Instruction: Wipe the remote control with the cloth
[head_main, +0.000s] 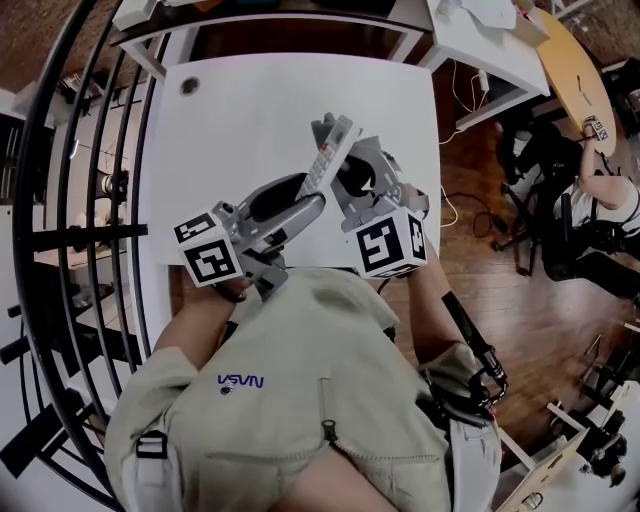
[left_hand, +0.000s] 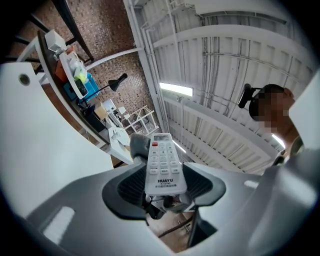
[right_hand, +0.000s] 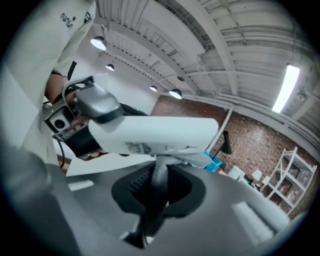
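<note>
In the head view both grippers are raised over the white table (head_main: 270, 100). My left gripper (head_main: 308, 195) is shut on the lower end of a white remote control (head_main: 331, 155), which slants up and to the right. In the left gripper view (left_hand: 165, 187) the remote (left_hand: 162, 167) shows its button face, with a fold of grey cloth (left_hand: 139, 145) behind its far end. My right gripper (head_main: 352, 180) is close beside the remote. In the right gripper view (right_hand: 157, 187) it is shut on a strip of the cloth (right_hand: 159, 192) that rises to the remote's plain back (right_hand: 155, 135).
A dark round hole (head_main: 190, 86) sits near the table's far left corner. A black metal railing (head_main: 70, 200) runs along the left. To the right lies a wooden floor (head_main: 480, 200) with a seated person (head_main: 600, 200). More desks (head_main: 470, 40) stand beyond the table.
</note>
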